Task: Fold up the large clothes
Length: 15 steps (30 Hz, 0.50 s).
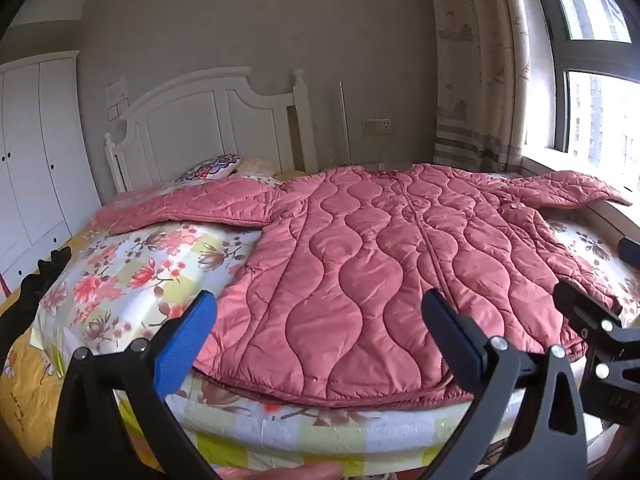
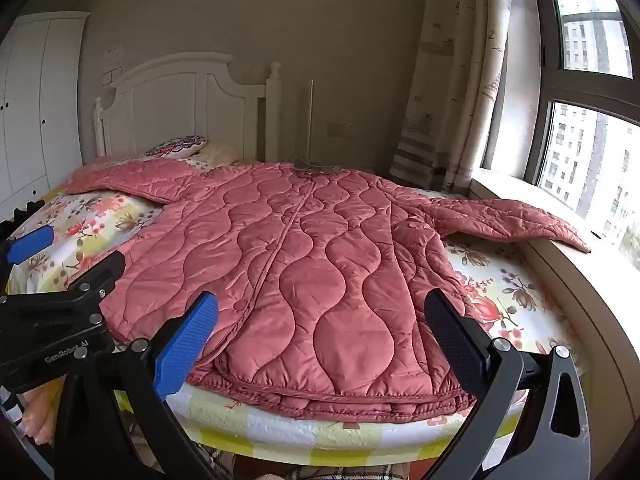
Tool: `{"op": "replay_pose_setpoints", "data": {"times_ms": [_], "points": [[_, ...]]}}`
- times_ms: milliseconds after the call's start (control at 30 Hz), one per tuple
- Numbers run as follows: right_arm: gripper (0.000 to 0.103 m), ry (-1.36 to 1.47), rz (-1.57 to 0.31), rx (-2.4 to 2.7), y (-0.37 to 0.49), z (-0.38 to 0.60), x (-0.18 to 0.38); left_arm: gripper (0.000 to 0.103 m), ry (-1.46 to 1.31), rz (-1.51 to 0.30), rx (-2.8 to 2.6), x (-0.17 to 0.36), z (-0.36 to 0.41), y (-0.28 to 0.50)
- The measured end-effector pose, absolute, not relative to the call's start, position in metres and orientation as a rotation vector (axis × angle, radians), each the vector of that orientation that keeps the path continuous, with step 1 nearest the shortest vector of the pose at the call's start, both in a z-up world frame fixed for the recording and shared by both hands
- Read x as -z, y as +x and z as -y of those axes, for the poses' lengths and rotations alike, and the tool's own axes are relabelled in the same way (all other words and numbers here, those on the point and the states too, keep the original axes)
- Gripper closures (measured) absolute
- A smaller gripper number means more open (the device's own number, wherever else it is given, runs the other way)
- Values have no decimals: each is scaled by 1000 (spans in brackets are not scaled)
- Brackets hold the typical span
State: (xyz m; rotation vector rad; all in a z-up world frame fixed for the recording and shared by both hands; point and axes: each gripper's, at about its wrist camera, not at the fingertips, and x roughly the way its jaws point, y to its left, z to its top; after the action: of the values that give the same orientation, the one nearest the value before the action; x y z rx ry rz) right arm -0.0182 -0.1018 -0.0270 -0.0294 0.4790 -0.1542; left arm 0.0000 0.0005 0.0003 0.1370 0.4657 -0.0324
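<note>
A large pink quilted coat [image 1: 380,248] lies flat and spread on the bed, hem toward me, both sleeves stretched out sideways. It also shows in the right wrist view [image 2: 304,264]. Its right sleeve [image 2: 516,220] reaches onto the window sill. My left gripper [image 1: 320,332] is open and empty, above the hem at the coat's left part. My right gripper [image 2: 320,336] is open and empty, above the hem's right part. The right gripper's body [image 1: 600,344] shows at the right edge of the left wrist view; the left gripper's body [image 2: 60,312] shows at the left of the right wrist view.
The bed has a floral sheet [image 1: 132,272] and a white headboard [image 1: 208,120], with a patterned pillow [image 1: 212,166] at its head. A white wardrobe [image 1: 36,152] stands left. A window sill [image 2: 592,280], curtain [image 2: 448,80] and window run along the right.
</note>
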Motion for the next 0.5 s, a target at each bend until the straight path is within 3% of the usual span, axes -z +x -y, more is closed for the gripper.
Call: {"op": "replay_pose_setpoints", "data": {"times_ms": [500], "points": [[4, -3, -477, 133, -21, 103, 25, 2, 127, -481, 36, -3, -7, 0]]}}
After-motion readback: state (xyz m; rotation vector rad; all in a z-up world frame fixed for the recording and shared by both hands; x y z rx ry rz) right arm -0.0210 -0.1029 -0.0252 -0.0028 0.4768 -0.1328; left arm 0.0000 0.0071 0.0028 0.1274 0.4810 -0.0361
